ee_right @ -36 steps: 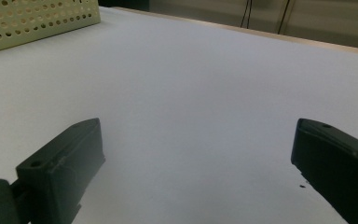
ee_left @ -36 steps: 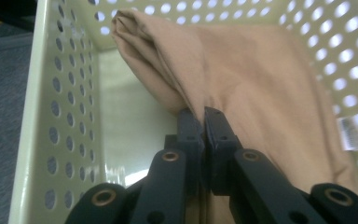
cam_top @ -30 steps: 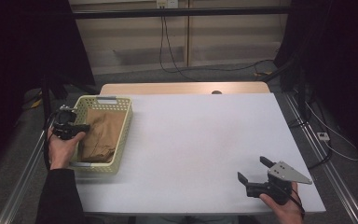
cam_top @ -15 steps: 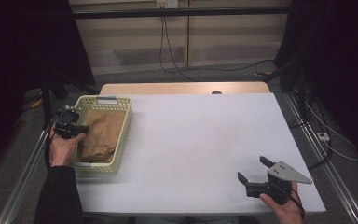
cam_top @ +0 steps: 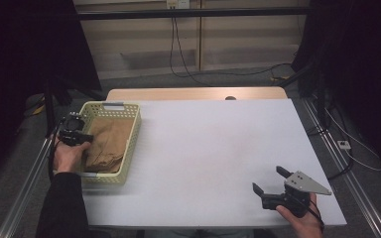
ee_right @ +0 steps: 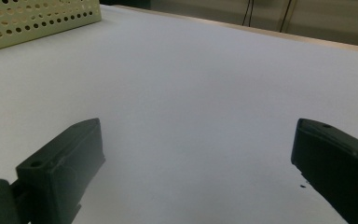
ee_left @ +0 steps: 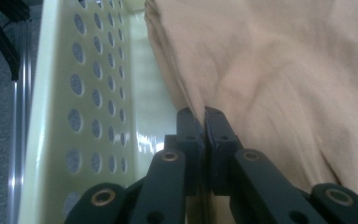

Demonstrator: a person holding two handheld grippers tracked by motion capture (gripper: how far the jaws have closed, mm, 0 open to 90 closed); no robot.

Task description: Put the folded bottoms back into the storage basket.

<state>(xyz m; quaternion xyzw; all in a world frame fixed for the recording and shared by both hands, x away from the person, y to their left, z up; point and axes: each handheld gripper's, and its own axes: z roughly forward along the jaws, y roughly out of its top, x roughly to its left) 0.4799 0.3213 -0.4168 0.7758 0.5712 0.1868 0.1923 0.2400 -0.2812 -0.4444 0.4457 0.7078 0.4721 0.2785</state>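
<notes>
Pinching tan cloth (ee_left: 279,79) edge in basket (cam_top: 129,148), left tongs (ee_left: 204,116), right tongs (cam_top: 270,182) wide over bare table (cam_top: 203,148).

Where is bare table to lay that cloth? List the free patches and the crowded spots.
Free: the white table from the basket across to the right gripper, and back to the far wooden edge. Crowded: the basket, where the tan cloth lies and the left gripper is shut on a fold.
</notes>
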